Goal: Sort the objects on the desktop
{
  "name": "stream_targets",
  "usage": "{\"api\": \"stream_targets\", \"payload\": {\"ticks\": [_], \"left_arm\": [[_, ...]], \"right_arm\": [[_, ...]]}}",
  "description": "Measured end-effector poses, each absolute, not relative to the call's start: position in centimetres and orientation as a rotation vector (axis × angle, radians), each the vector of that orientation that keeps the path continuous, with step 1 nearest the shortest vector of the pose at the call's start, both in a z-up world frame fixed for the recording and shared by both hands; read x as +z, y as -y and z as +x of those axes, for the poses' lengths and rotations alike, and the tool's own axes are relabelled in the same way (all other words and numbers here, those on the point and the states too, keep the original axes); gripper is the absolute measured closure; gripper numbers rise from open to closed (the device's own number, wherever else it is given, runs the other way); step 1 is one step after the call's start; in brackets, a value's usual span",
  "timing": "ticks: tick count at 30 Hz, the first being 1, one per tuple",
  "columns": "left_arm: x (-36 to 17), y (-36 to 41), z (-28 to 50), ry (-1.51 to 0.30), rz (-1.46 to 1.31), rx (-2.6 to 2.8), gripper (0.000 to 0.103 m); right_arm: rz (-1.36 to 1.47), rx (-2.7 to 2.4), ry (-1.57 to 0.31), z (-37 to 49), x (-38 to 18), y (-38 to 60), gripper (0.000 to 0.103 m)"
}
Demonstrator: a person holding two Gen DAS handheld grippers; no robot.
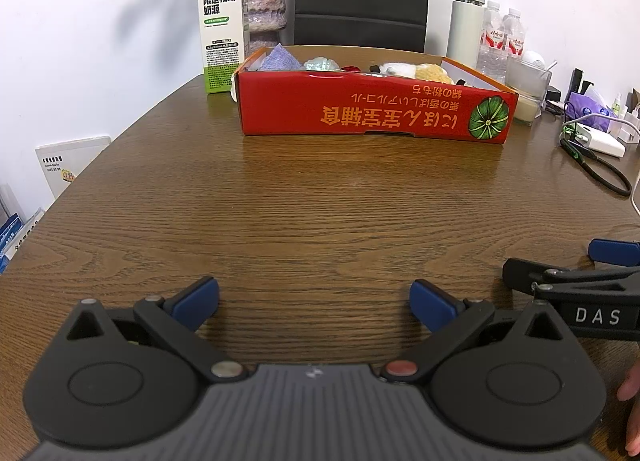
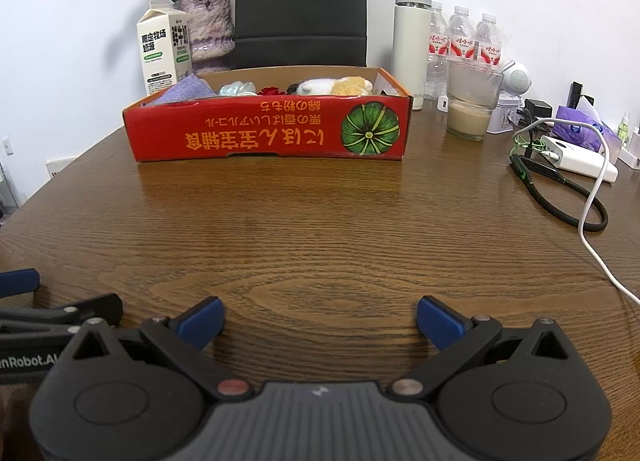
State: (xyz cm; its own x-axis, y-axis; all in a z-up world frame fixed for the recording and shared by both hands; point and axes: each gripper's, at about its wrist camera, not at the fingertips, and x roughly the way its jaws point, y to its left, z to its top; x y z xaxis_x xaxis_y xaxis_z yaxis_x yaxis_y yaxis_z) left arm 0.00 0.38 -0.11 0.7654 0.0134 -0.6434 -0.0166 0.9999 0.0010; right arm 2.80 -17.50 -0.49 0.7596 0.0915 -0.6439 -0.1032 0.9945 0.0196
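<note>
While both tools hover low over the bare wood, this is how things lie, nearest first.

Left gripper [image 1: 314, 303]: blue-padded black fingers spread wide, nothing between them, hovering over the brown wood-grain table [image 1: 320, 213].

Right gripper [image 2: 320, 321]: just beside the left one, jaws likewise parted and empty.

Ground ahead: bare wood between both sets of fingertips and the box; no loose object lies within reach.

Shallow red cardboard box with orange lettering [image 2: 268, 133]: well ahead of both grippers, its long axis running across their line of sight, lettered long wall facing them.

Contents: a lilac cloth [image 2: 188, 91], a pale plush toy [image 2: 332, 86] and smaller bits I cannot identify sit inside.

Bearing: from the left gripper the box lies ahead and to the right; from the right gripper, ahead and a little left.

Nearer hand: I cannot tell; they look about level.

Judgement: sorting seems finished or unstarted.
</note>
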Motion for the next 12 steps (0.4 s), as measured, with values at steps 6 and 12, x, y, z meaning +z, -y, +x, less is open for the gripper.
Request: {"api": "stream_targets", "payload": {"ticks": [6,12], "left_arm": [[-0.09,-0.51,0.15,-0.699,-0.012,0.035,0.000],[-0.09,-0.48,0.17,-0.699,-0.012,0.036,0.000]], "right_arm": [[-0.021,0.113,-0.700,2.86,-0.50,17.47,0.000],[-0.022,0.116,-0.700,2.86,-0.52,17.47,0.000]]}}
